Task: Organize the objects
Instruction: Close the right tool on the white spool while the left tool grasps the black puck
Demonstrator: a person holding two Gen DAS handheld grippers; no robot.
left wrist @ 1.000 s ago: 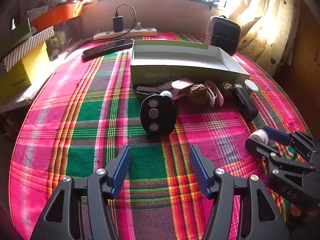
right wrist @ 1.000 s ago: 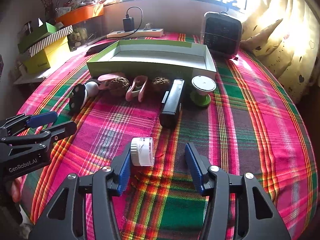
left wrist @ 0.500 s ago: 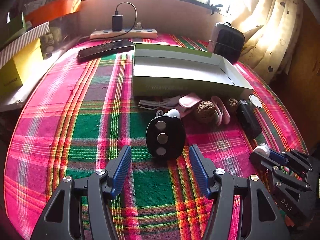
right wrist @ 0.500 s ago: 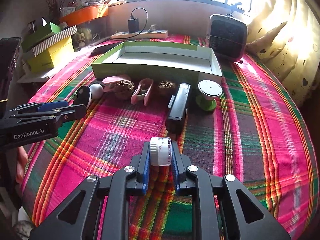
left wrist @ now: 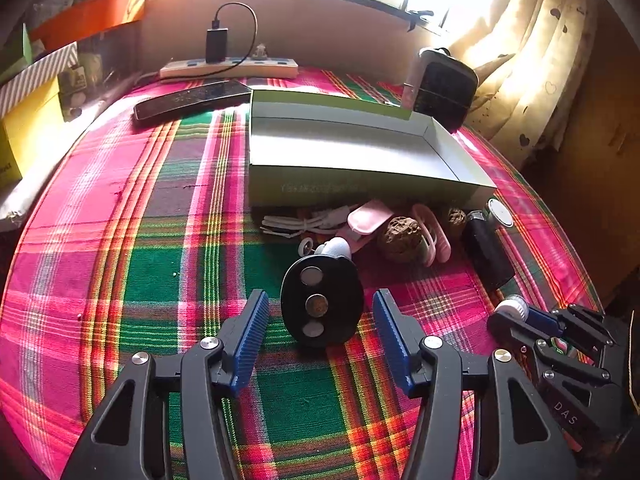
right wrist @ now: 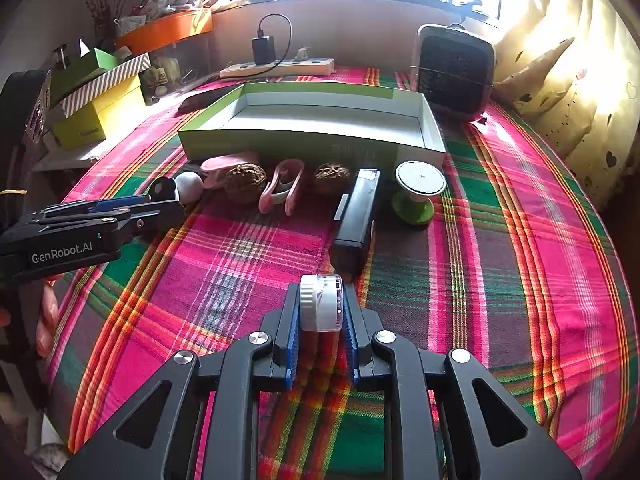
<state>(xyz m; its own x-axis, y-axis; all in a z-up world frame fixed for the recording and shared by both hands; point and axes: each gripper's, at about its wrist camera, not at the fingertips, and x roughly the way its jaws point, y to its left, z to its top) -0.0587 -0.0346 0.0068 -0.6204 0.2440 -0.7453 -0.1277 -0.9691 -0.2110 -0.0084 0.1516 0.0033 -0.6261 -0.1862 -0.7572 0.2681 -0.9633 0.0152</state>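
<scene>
We see a round table (left wrist: 120, 240) under a pink, green and orange plaid cloth. At upper centre of the left wrist view lies an open green box (left wrist: 360, 184), a dark phone (left wrist: 192, 98) to its upper left and a white power strip (left wrist: 228, 70) at the far edge. A small heater (left wrist: 444, 88) stands at upper right. Along the box's near wall — left to right — lie a white cable bundle (left wrist: 300, 224), two walnuts (left wrist: 400, 236), pink clips (left wrist: 434, 236) and a black stapler (left wrist: 488, 254). A black oval gadget (left wrist: 320, 306) sits at centre.
</scene>
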